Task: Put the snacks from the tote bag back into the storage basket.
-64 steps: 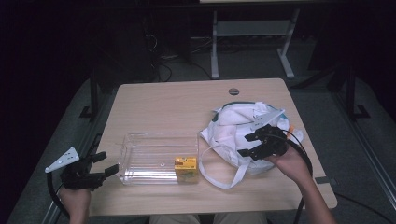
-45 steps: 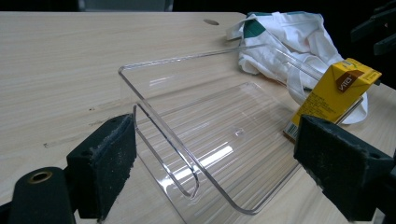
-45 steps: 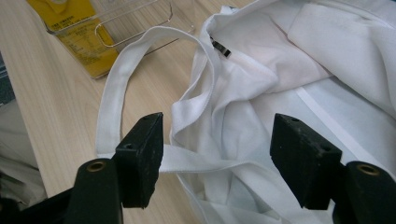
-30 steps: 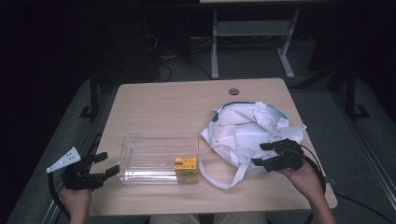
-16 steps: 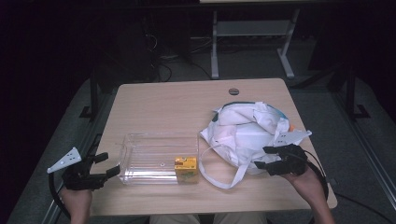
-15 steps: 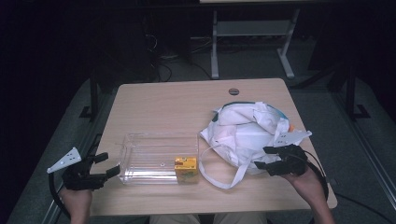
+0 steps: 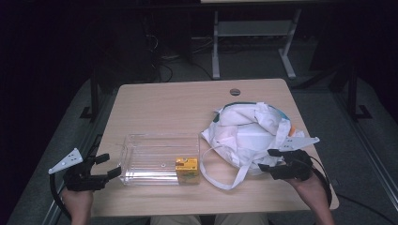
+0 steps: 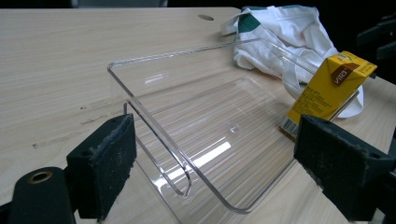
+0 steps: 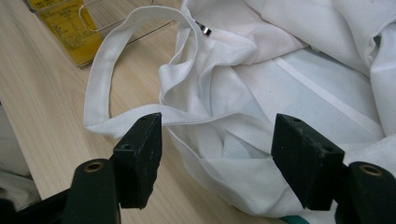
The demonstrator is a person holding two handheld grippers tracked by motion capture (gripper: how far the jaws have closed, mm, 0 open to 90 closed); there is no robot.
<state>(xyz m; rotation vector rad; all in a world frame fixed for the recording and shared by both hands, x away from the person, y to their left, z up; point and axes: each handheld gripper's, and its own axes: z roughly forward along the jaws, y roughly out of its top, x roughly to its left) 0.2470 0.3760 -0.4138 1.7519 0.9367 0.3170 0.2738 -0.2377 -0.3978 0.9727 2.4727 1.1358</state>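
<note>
- Nearest us, the left tool (image 7: 105,165) sat at the near left edge of the counter (image 7: 178,101), jaws spread wide and empty, aimed at the near left end of the clear tray (image 7: 157,159), just beside it but not touching.
- The right tool (image 7: 268,159) hovered at the near right, jaws also wide with nothing between them, over the near edge of the white cloth bag (image 7: 248,133); we could not tell whether it touched the fabric.
- We judged the tray stiff, light and slick, best taken by its thin rim or wall.
- The yellow drink carton (image 7: 187,169) stood at the tray's near right corner, leaning a little in the left gripper view; we judged it light and easily crushed, best gripped across its flat sides.
- The bag's strap (image 9: 100,74) looped out toward the carton.
- Farther right, the bag lay crumpled and soft; a fold or the strap seemed the surest hold.
</note>
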